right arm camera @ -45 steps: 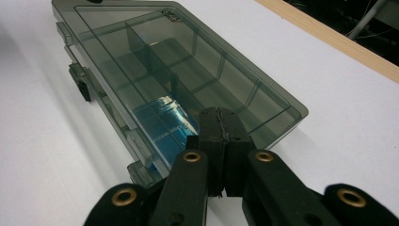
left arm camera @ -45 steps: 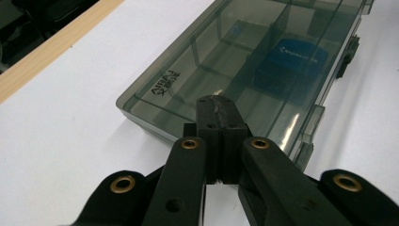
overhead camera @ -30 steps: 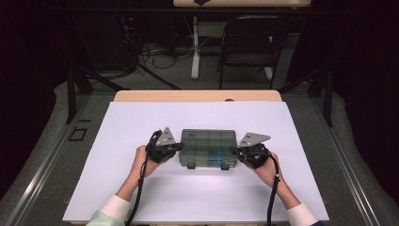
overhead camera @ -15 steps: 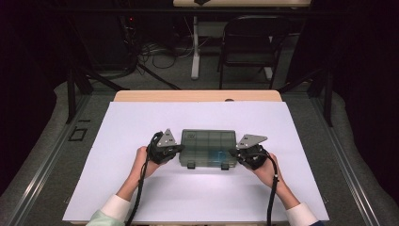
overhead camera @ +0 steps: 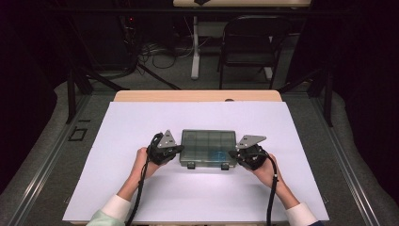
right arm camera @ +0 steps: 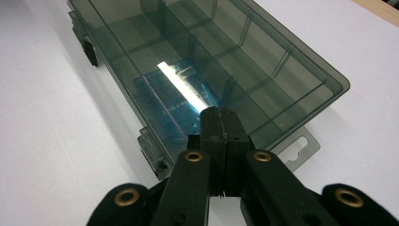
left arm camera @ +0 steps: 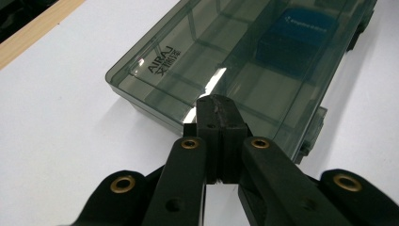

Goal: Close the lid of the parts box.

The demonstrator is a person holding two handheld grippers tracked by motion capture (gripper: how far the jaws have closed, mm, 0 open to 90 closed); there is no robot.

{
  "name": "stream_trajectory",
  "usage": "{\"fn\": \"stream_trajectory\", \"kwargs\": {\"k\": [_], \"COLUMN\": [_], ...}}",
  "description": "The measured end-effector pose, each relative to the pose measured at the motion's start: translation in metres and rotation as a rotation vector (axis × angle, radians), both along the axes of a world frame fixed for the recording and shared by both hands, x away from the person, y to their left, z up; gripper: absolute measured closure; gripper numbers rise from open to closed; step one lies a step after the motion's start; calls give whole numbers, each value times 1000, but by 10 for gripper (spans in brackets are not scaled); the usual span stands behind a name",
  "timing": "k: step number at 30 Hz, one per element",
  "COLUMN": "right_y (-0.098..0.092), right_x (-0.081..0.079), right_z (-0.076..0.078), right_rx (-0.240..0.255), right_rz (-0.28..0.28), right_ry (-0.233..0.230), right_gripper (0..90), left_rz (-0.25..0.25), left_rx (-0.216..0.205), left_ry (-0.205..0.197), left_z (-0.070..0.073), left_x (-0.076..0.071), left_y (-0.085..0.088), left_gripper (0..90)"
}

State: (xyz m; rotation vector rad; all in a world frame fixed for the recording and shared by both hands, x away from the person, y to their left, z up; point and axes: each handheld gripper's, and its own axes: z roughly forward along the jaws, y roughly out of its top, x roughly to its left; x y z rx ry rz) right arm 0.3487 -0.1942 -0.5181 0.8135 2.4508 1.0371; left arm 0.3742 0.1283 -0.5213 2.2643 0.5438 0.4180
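Note:
A smoky clear plastic compartment box [overhead camera: 208, 147] lies with its lid closed in the middle of the white sheet, its two latches [overhead camera: 190, 165] facing the person. A blue item [left arm camera: 296, 38] sits inside one compartment [right arm camera: 179, 106]. My left gripper [overhead camera: 177, 150] is at the box's left end, jaws pressed together with nothing between them [left arm camera: 217, 101]. My right gripper [overhead camera: 233, 154] is at the box's right end, also shut and empty [right arm camera: 220, 115]. Both sets of tips sit at the box's short sides; whether they touch it I cannot tell.
The white sheet [overhead camera: 141, 122] covers a wooden table whose far edge [overhead camera: 197, 95] shows. A black chair [overhead camera: 249, 42], a table leg [overhead camera: 195, 47] and floor cables [overhead camera: 155, 52] stand beyond the table. Cables [overhead camera: 271, 202] trail back from both grippers.

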Motion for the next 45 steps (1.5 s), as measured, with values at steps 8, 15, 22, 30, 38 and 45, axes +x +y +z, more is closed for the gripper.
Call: {"fn": "stream_trajectory", "kwargs": {"k": [8, 15, 22, 30, 38, 45], "right_y": [-1, -3, -6, -14, -21, -29], "right_x": [-1, -5, -12, -23, -36, -47], "right_z": [-1, 3, 10, 11, 10, 7], "right_rx": [14, 73, 115, 129, 134, 127], "right_rz": [3, -1, -40, -50, -69, -89], "right_ry": [-11, -34, -23, -15, -35, -68], "right_gripper": [900, 792, 414, 152, 43, 0], "left_rz": [38, 79, 114, 127, 139, 152], "left_rx": [-33, -48, -89, -79, -56, -79], "left_ry": [-33, -30, -44, -34, -38, -38], "left_z": [-3, 1, 8, 4, -3, -7], "left_x": [-3, -4, -13, -28, -42, -53], "left_y": [0, 4, 14, 23, 33, 47], "left_gripper": [799, 479, 182, 45, 2, 1]}}
